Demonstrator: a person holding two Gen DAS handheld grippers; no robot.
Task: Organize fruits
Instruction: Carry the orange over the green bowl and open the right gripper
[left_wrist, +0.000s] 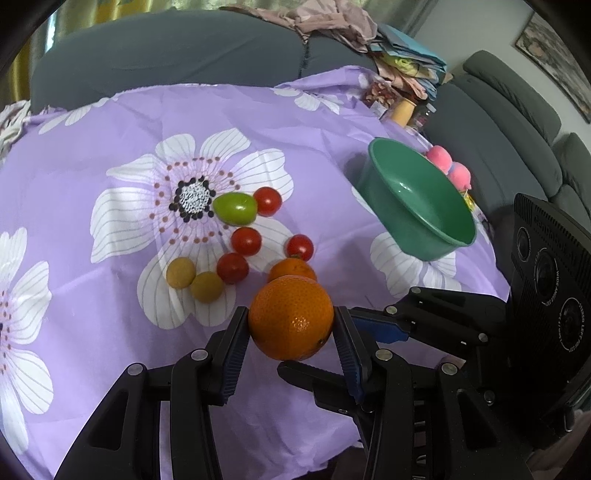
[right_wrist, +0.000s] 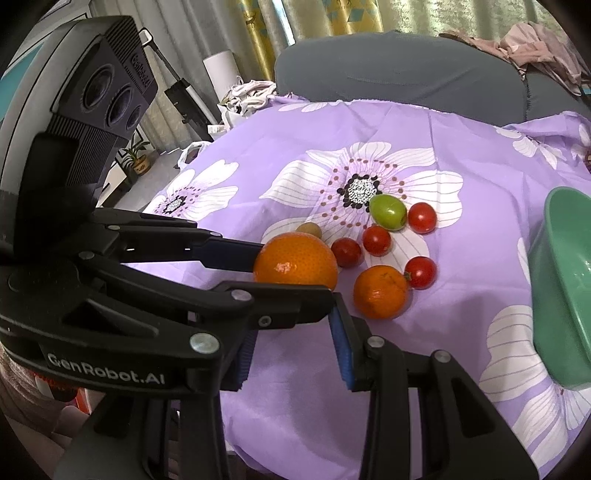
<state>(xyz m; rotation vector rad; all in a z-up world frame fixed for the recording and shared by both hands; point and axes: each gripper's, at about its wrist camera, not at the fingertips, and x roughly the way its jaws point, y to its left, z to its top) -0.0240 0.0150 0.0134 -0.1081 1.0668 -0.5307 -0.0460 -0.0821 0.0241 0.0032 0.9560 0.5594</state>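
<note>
My left gripper (left_wrist: 291, 325) is shut on a large orange (left_wrist: 291, 318), held above the purple flowered cloth (left_wrist: 110, 122); the same orange shows in the right wrist view (right_wrist: 295, 263). A second orange (left_wrist: 292, 269) lies just beyond it, also seen in the right wrist view (right_wrist: 381, 291). Several red cherry tomatoes (left_wrist: 246, 240), a green fruit (left_wrist: 235, 208) and two tan longans (left_wrist: 181, 272) lie nearby. A green bowl (left_wrist: 421, 201) stands tilted at the right. My right gripper (right_wrist: 291, 350) is open and empty, near the cloth's front edge.
A grey sofa (left_wrist: 166, 48) runs behind the table, with piled clothes (left_wrist: 332, 22). Pink pompoms (left_wrist: 448, 162) and small jars (left_wrist: 402, 110) sit behind the bowl. In the right wrist view, a white cylinder (right_wrist: 221, 70) and bags (right_wrist: 251, 96) stand at the far left.
</note>
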